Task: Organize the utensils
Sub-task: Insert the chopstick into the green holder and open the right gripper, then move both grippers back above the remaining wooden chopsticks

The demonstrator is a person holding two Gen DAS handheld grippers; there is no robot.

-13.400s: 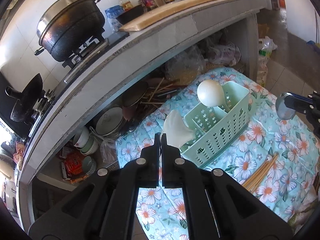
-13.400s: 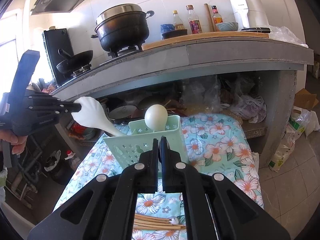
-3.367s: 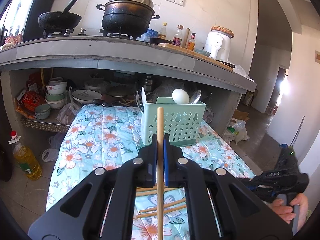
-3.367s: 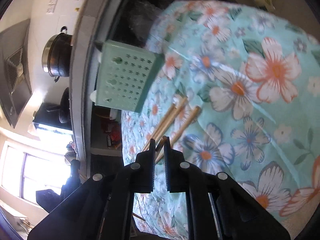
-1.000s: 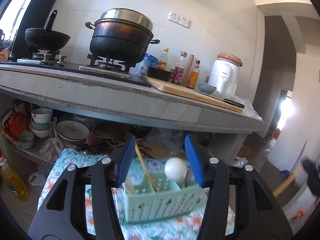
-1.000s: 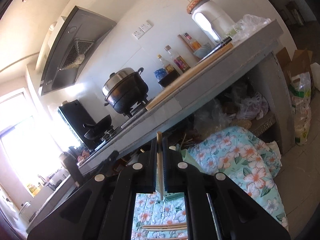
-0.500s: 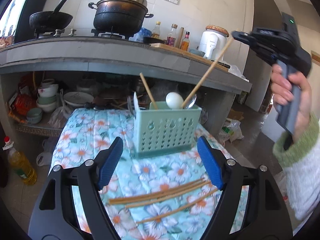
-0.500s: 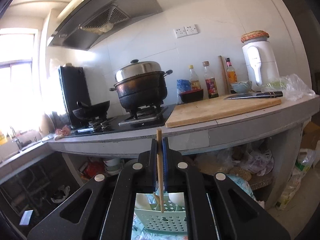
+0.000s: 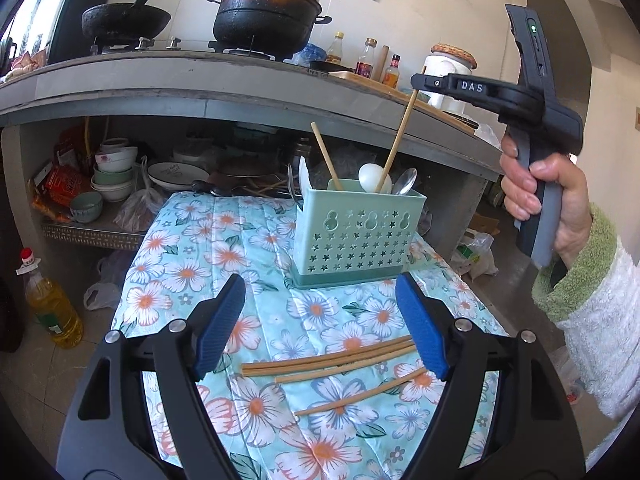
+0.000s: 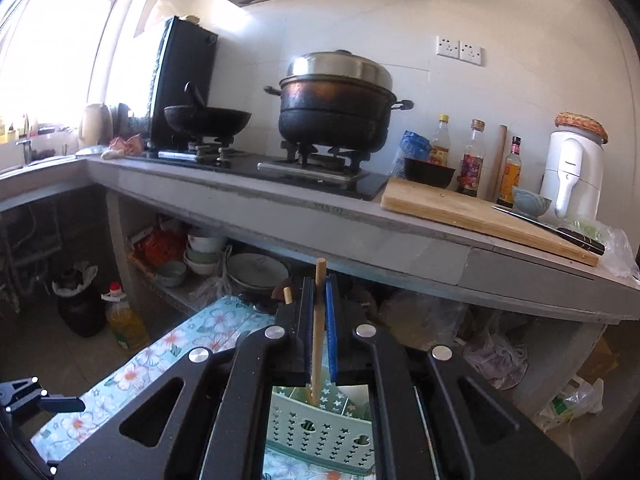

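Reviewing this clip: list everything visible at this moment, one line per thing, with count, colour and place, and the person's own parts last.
utensil caddy: one, mint green, upright on the floral cloth.
held chopstick: one, tan, lower end inside the caddy.
standing chopstick: one, tan, leaning in the caddy.
loose chopsticks: about five, tan, lying on the cloth near the camera.
spoons: one white, one metal, in the caddy.
floral cloth: one, turquoise with orange flowers, covering the low table.
pot: one, black with steel lid, on the stove.
wok: one, black, on the stove's other burner.
cutting board: one, wooden, on the counter.
oil bottle: one, yellow, on the floor.
left gripper: black, blue pads, open, empty.
right gripper: black, shut on the held chopstick.
hand: one, green-cuffed sleeve, holding the right gripper.
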